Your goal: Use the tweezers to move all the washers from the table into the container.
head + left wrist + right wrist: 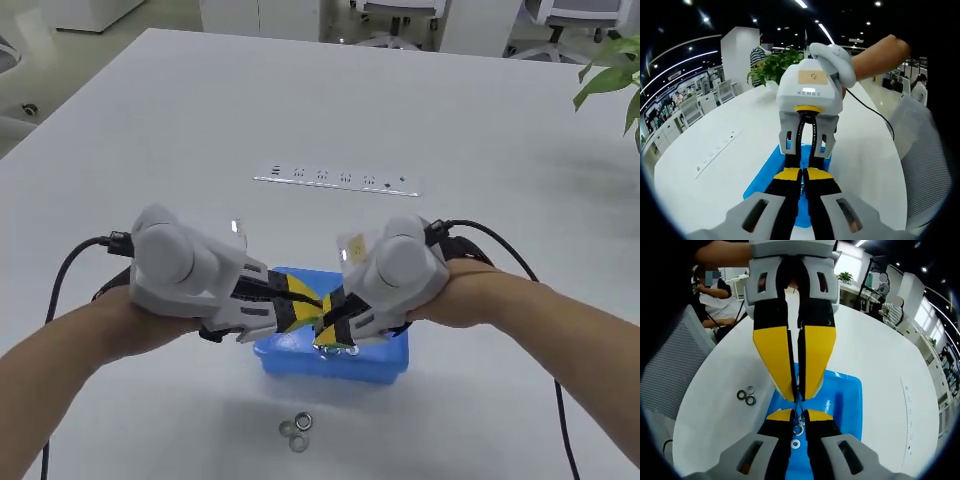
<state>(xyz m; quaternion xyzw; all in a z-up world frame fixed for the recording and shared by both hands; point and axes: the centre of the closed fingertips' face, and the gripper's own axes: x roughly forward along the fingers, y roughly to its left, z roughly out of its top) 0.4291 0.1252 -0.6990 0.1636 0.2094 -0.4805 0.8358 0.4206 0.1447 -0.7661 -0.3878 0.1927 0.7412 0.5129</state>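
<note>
White bench (pixel 200 120) under both tools. Socket strip (pixel 335 179) set flush in it, straight ahead of the left tool (pixel 305 296) and right tool (pixel 330 322), well apart from both. Plant (pixel 612 75) far right of the right tool. Office chairs (pixel 400 12) beyond the bench's far edge. Mesh chair (pixel 680 360) beside the bench.

In the left gripper view, the white housing (pixel 810 95) of my right gripper (pixel 806 160) carries small grey lettering that reads "XENSE", as far as I can make out. Above it sits a tan square sticker (pixel 813 77) with a dark mark too small to read. The markings on the power strip (pixel 335 179) on the tabletop (pixel 200 110) are also too small to read.
</note>
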